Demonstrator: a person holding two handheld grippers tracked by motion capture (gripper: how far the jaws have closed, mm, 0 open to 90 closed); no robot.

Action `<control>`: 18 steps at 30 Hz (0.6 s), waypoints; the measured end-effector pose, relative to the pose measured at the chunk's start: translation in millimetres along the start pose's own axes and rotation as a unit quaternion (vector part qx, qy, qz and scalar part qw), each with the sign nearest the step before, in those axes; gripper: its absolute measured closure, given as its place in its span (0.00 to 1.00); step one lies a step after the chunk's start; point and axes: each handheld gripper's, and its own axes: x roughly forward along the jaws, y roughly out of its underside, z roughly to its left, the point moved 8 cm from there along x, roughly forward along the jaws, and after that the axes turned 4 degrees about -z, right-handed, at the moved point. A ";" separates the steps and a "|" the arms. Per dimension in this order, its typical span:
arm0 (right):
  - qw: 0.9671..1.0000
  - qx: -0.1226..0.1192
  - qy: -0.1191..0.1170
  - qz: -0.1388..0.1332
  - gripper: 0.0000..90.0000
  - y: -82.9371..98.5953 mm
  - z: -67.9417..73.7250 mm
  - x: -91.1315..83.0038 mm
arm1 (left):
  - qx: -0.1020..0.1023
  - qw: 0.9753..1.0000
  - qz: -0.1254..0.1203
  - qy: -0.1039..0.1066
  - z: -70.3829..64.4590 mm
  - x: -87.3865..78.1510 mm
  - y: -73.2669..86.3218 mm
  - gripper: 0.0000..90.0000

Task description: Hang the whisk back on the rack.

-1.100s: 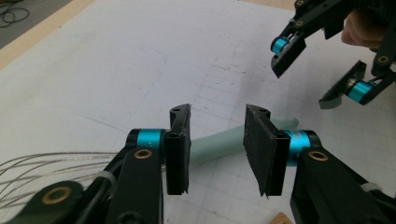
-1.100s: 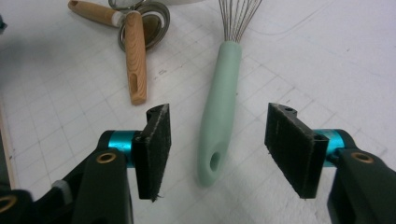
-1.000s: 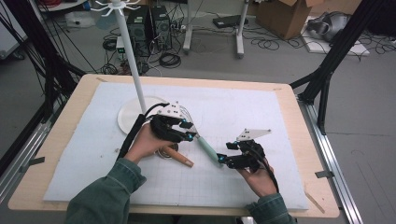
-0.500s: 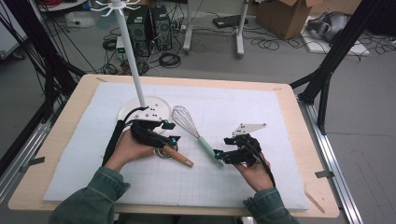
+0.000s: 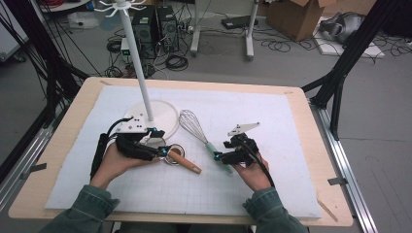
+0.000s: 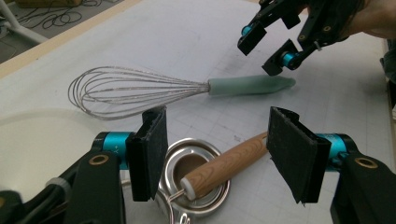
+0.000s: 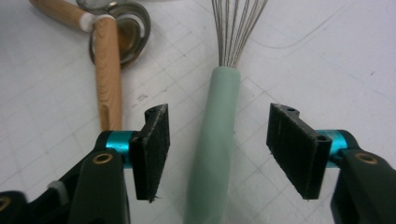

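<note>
On a light wooden table (image 5: pixel 58 160) covered with a white gridded mat (image 5: pixel 252 111), a person holds a black two-jaw claw in each hand. Between the spread jaws of the right claw (image 7: pixel 217 144) lies the pale green handle of a wire balloon whisk (image 7: pixel 212 154), resting flat on the mat; the jaws stand apart on either side of the handle and it cannot be told whether they touch it. Ahead of that claw the whisk's silver wire loops fan out away from it. From the high view the whisk (image 5: pixel 199 133) lies slanted, its wires pointing away from the person toward a round white base (image 5: pixel 165 116) that carries a tall white pole. The right claw (image 5: pixel 221 156) sits at the handle end. The left claw (image 6: pixel 217 154) also has its jaws apart, empty, and hovers just over a small round shiny metal strainer with a light wooden handle (image 6: pixel 219 170) that lies on the mat below and between its jaws. Beyond the left claw lies the whisk (image 6: pixel 140 91), and farther still the right claw (image 6: pixel 267 42) above the green handle's tip.
</note>
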 end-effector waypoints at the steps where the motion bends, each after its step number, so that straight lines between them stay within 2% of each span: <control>1: 1.000 0.001 0.001 0.004 0.44 0.7 -0.4 1.9 | 0.001 1.000 0.001 -0.001 0.4 -1.4 1.2 0.43; 8: 0.999 0.002 0.007 0.035 0.54 6.3 -1.3 22.6 | 0.003 1.000 0.005 -0.002 0.4 -3.9 6.5 0.42; 18: 0.999 -0.008 0.023 0.041 0.65 4.1 -1.1 37.0 | 0.002 1.000 0.007 0.001 0.1 -2.3 8.7 0.42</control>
